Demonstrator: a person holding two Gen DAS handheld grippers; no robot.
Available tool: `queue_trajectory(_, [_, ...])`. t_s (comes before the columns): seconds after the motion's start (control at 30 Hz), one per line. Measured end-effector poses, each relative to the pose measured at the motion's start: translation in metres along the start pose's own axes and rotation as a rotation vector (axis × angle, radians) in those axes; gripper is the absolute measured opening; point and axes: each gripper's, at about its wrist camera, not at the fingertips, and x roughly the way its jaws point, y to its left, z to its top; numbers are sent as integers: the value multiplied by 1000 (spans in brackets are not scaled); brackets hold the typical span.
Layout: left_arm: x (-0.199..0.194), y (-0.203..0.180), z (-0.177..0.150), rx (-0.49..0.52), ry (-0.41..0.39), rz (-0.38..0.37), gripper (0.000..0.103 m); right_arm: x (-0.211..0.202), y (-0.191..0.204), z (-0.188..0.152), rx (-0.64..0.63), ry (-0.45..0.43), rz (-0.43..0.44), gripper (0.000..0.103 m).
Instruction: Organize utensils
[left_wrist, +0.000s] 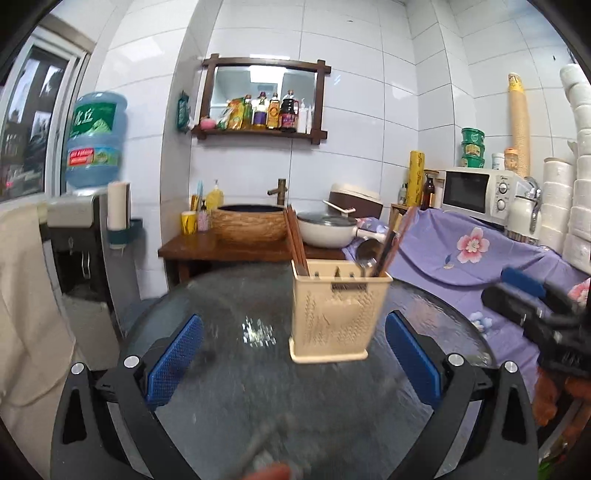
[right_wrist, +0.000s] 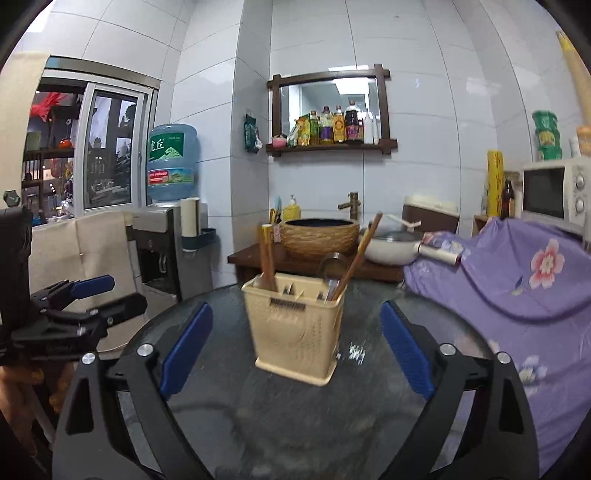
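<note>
Both grippers, left gripper (left_wrist: 293, 354) & right gripper (right_wrist: 295, 345), gape wide w/ nothing held. Utensil holder (left_wrist: 338, 314) sits center frame on glass table (left_wrist: 229, 387), chopsticks (left_wrist: 297, 240) & spoon (left_wrist: 365, 253) already in. Sorting looks about finished; next prob. check for strays, blurry lower edge unclear.

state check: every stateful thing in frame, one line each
left gripper: open, fingers empty
right gripper: open, fingers empty
utensil holder: upright on the glass table
chopsticks: standing in the holder's left compartment
ladle: standing in the right compartment
pot: lid on
microwave: door closed
</note>
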Motion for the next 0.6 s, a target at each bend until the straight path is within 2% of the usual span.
queue_trajectory(0.2, [-37,-4,-26,-62,31,-1,97,-50,18,-33,-8,-7,-23,97])
queue_trajectory(0.33, [-57,-7,-39,-44,46,23,97,-78,21,-46,8,-6,-16,97])
queue_trajectory(0.5, [-80,-16,-49,12,42,51,97,-105,24,-66,-24,8,-63,97])
queue_trajectory(0.6, [-90,-19,-54,18,48,46,97,-116,23,-75,-14,21,-63,97])
